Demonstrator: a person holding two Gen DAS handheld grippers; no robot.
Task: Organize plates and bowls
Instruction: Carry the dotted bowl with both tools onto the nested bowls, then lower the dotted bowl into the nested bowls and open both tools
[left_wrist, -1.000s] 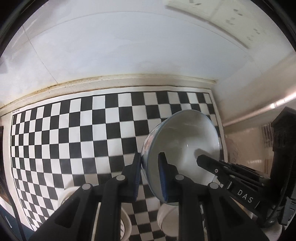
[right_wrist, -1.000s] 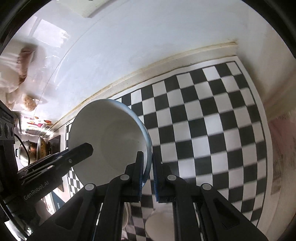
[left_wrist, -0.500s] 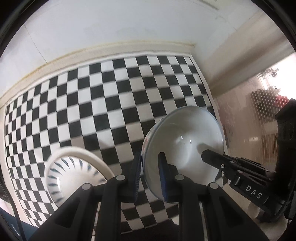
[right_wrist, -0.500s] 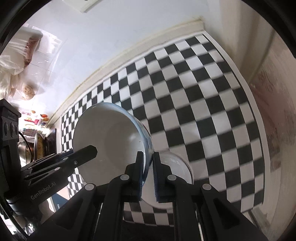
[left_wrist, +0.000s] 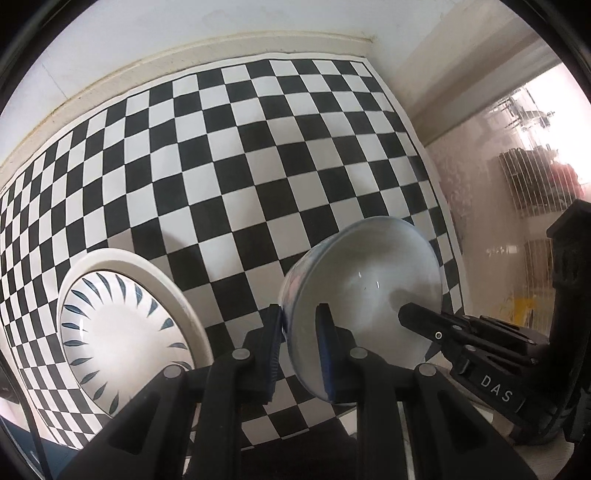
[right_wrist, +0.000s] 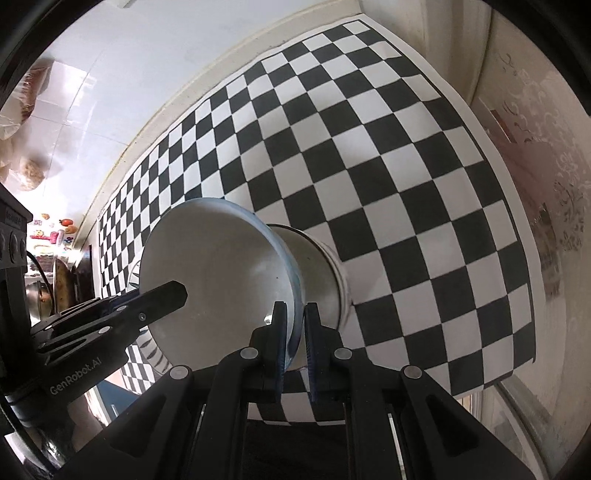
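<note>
Gripping white bowl (left_wrist: 369, 291) by opposite rim edges: left claw (left_wrist: 300, 345) and right claw (right_wrist: 294, 332) both clamped on it. Bowl airborne, tilted, above second bowl (right_wrist: 325, 280) on checkered counter (left_wrist: 258, 147). Nesting not done; patterned plate (left_wrist: 122, 328) unsorted.

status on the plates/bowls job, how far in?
Done: nothing looks stacked yet. In hand: the left gripper and the right gripper both clamp the rim of the white bowl, held tilted above the checkered mat. Left: set it down, probably into the second bowl just behind it; the patterned plate sits alone on the mat.
</note>
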